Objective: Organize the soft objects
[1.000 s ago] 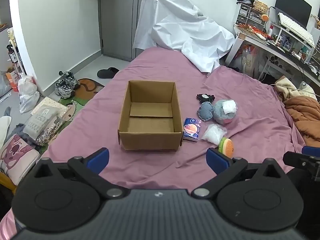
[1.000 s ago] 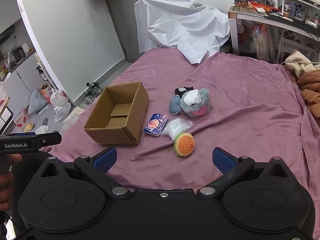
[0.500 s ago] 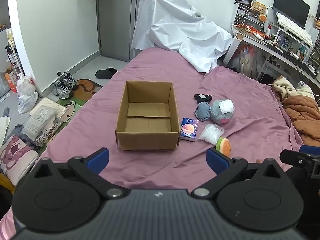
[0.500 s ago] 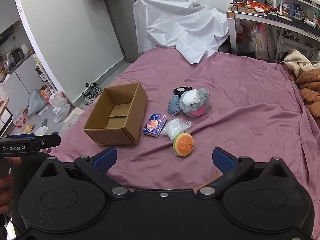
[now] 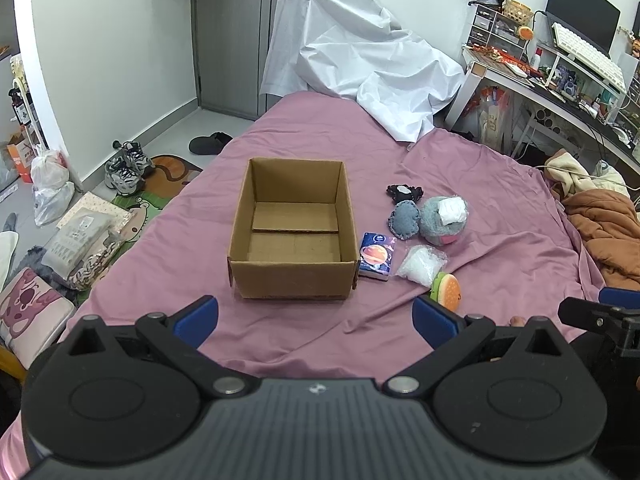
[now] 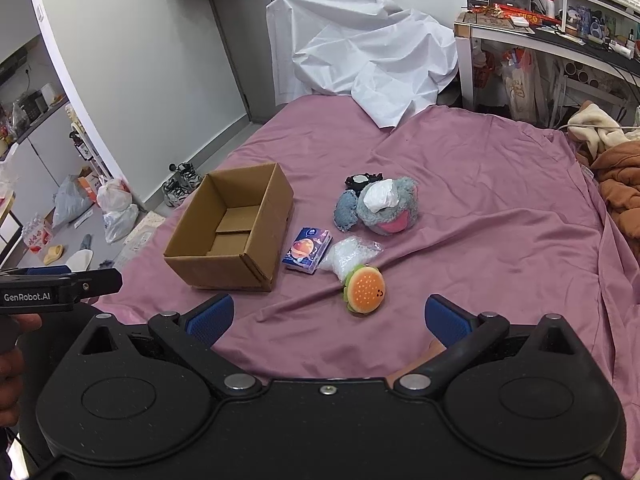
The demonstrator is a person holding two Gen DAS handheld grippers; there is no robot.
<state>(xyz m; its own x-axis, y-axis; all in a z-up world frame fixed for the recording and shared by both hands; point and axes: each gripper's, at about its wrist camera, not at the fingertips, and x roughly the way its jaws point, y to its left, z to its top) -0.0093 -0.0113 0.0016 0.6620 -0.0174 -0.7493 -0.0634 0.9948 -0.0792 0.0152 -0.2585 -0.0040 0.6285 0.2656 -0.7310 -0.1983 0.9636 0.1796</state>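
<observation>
Soft objects sit on the bed right of the empty cardboard box [image 5: 294,236]: burger plush [image 6: 365,289] nearest, nothing packed yet. Left gripper [image 5: 315,316] and right gripper [image 6: 327,315] fingers spread, empty. Next likely: right reaches the burger.

We see a plain brown cardboard box [image 5: 294,240] on a mauve-pink bedsheet [image 5: 500,280]. At its three o'clock lies a dark blue tissue pack [image 5: 376,256] printed with an orange planet, then a clear bag [image 5: 422,265] of white filling. The burger plush [image 6: 364,289] is orange, speckled, with a green rim. The round plush [image 6: 386,208] is grey with a pink mouth and a white patch; the small black item [image 5: 404,192] at its eleven o'clock may carry white. Both grippers' fingertip pads [image 6: 210,318] are blue on black.
</observation>
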